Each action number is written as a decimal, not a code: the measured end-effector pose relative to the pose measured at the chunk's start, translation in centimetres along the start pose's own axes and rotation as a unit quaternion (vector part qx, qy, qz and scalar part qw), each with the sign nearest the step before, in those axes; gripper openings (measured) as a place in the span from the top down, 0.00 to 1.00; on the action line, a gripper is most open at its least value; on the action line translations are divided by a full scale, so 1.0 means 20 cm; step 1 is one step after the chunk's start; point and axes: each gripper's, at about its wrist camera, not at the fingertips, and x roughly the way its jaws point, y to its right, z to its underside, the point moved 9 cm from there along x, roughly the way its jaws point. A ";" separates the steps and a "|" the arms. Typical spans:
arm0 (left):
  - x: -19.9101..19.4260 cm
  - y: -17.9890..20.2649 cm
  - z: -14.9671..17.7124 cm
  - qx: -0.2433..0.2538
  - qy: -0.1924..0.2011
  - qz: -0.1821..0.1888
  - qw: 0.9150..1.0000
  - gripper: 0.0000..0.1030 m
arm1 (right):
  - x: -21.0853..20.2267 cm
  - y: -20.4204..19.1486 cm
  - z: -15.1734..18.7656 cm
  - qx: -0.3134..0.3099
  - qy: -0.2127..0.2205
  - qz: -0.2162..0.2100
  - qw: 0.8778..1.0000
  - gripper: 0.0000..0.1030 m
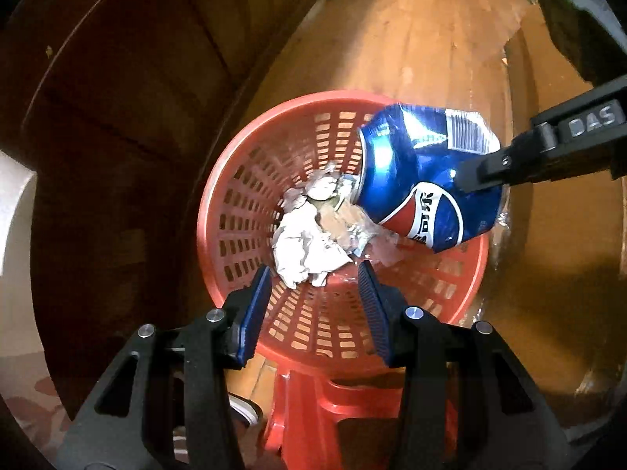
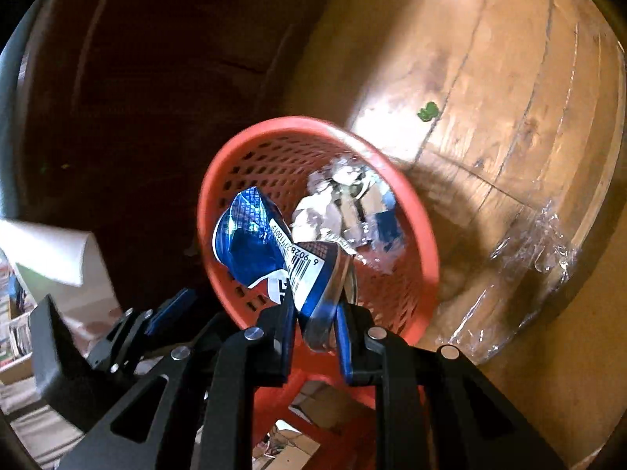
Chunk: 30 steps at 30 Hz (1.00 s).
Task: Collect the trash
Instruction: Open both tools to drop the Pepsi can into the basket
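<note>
A crushed blue Pepsi can (image 1: 423, 172) hangs over the mouth of a red perforated waste basket (image 1: 243, 211). My right gripper (image 2: 315, 313) is shut on the can (image 2: 274, 258) at its end, and it enters the left wrist view from the right (image 1: 486, 172). Crumpled white paper (image 1: 301, 246) and other scraps lie at the bottom of the basket (image 2: 415, 211). My left gripper (image 1: 313, 305) is open and empty, held just above the near rim of the basket.
The basket sits on a red plastic stool (image 1: 313, 399) on a wooden floor (image 1: 415, 31). Dark wooden furniture (image 1: 117, 98) stands to the left. A piece of clear plastic wrap (image 2: 529, 250) lies on the floor to the right.
</note>
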 end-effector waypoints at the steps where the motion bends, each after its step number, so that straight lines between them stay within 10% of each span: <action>1: 0.01 0.00 0.01 -0.001 -0.003 0.002 1.000 0.55 | 0.04 0.00 0.00 0.005 -0.007 -0.001 1.000 0.82; 11: 0.08 0.06 0.04 0.018 -0.020 0.024 0.999 0.34 | 0.31 0.03 0.04 0.003 -0.042 0.018 0.999 0.80; 15: 0.07 0.07 0.05 0.025 -0.019 0.024 0.999 0.31 | 0.32 0.06 0.04 0.011 -0.037 0.030 0.999 0.59; 25: 0.01 -0.06 0.04 0.004 -0.017 -0.006 1.000 0.28 | 0.13 -0.03 0.01 -0.018 0.003 0.039 0.999 0.53; 30: -0.13 -0.22 0.03 -0.047 -0.010 -0.028 0.998 0.27 | -0.09 -0.23 0.02 -0.085 0.051 0.064 0.993 0.32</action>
